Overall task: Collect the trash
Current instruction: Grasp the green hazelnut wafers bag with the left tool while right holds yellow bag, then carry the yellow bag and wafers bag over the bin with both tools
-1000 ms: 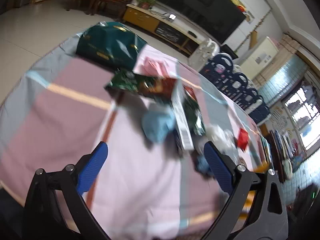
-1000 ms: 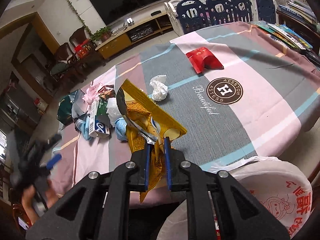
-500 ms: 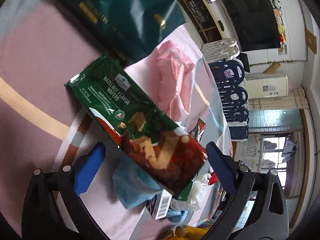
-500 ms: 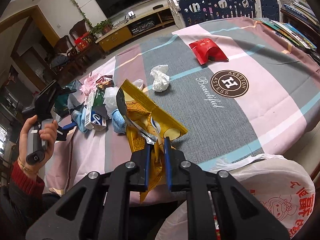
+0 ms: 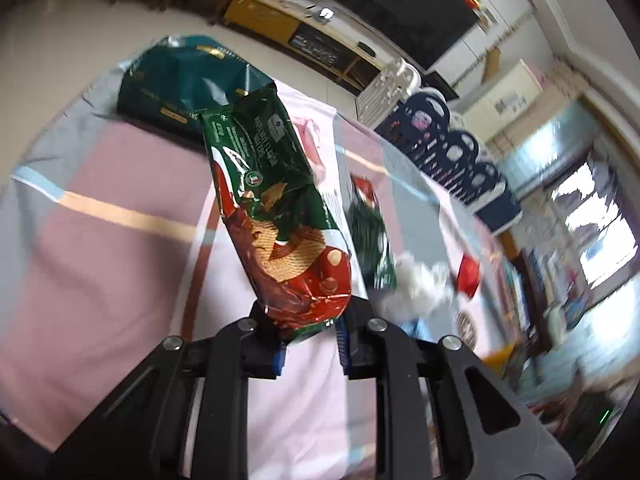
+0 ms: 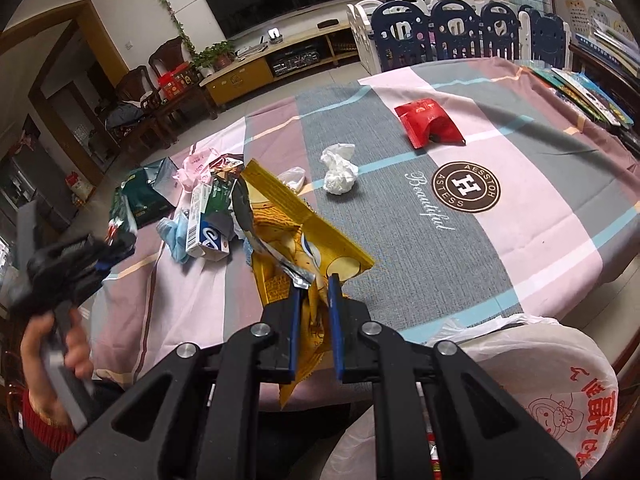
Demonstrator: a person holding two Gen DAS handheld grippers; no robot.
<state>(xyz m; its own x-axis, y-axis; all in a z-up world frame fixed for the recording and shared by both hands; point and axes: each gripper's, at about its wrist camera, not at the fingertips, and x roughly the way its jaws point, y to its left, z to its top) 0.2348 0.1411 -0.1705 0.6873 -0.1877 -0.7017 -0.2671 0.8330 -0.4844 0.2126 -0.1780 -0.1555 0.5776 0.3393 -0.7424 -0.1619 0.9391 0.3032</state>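
Note:
My left gripper (image 5: pixel 310 336) is shut on the lower end of a green and red hazelnut wafer wrapper (image 5: pixel 276 216) and holds it lifted above the table. My right gripper (image 6: pixel 314 308) is shut on a crumpled yellow snack bag (image 6: pixel 304 236), held above the table's near edge. More trash lies on the tablecloth: a white tissue ball (image 6: pixel 339 174), a red packet (image 6: pixel 430 121), a dark green bag (image 5: pixel 184 80), a pink wrapper (image 6: pixel 192 168), and a white and blue box (image 6: pixel 206 228). The left gripper also shows in the right wrist view (image 6: pixel 102 252), blurred.
A white plastic bag with red print (image 6: pixel 520 380) hangs open below the table's near edge on the right. Books (image 6: pixel 580 84) lie at the table's far right. Navy and white playpen panels (image 6: pixel 460 28) and a TV cabinet (image 6: pixel 256 68) stand beyond the table.
My left gripper has closed on the wafer wrapper and lifted it off the table. My right gripper still holds the yellow bag in about the same place.

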